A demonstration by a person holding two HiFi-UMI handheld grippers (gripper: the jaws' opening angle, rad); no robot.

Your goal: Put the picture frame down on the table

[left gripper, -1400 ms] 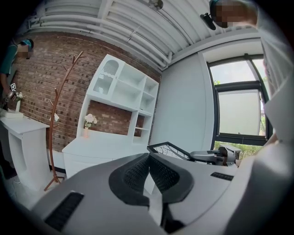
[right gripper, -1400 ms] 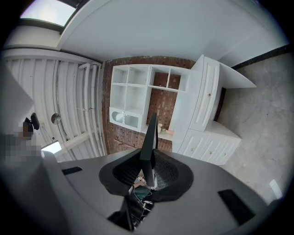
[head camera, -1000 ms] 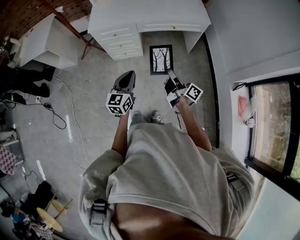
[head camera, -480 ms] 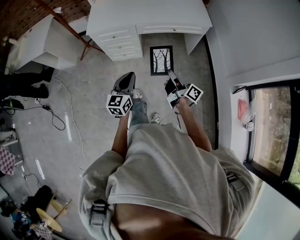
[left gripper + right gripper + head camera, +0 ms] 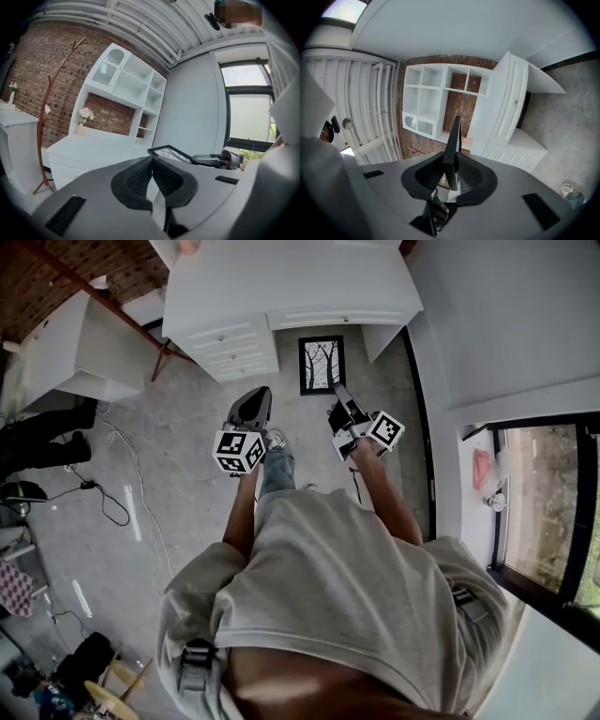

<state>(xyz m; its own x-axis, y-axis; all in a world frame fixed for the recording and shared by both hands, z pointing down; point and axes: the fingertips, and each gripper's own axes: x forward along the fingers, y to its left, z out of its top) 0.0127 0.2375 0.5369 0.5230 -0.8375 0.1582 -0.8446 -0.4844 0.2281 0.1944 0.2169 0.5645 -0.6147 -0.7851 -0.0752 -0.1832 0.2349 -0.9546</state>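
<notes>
Person has stepped in and the white wooden desk (image 5: pixel 291 282) is nearer. The black tree-print picture frame (image 5: pixel 322 364) is still clamped edge-on in the right gripper (image 5: pixel 339 397), probably short of the desktop. Left gripper (image 5: pixel 255 401) pinched together, empty. Placement is still pending.

Looks like a furnished home study: white bench (image 5: pixel 281 277) with drawers at twelve o'clock, shelf unit (image 5: pixel 124 86), brick wall (image 5: pixel 28 84), coat stand (image 5: pixel 40 145), window (image 5: pixel 534 493) at three o'clock.

A bare wooden coat stand (image 5: pixel 50 115) stood against the brick wall (image 5: pixel 26 89). Beside it rose a white shelf unit (image 5: pixel 129 89), with pale flowers (image 5: pixel 85 114) in a vase below. A dark-framed window (image 5: pixel 246 110) lay to the right.
</notes>
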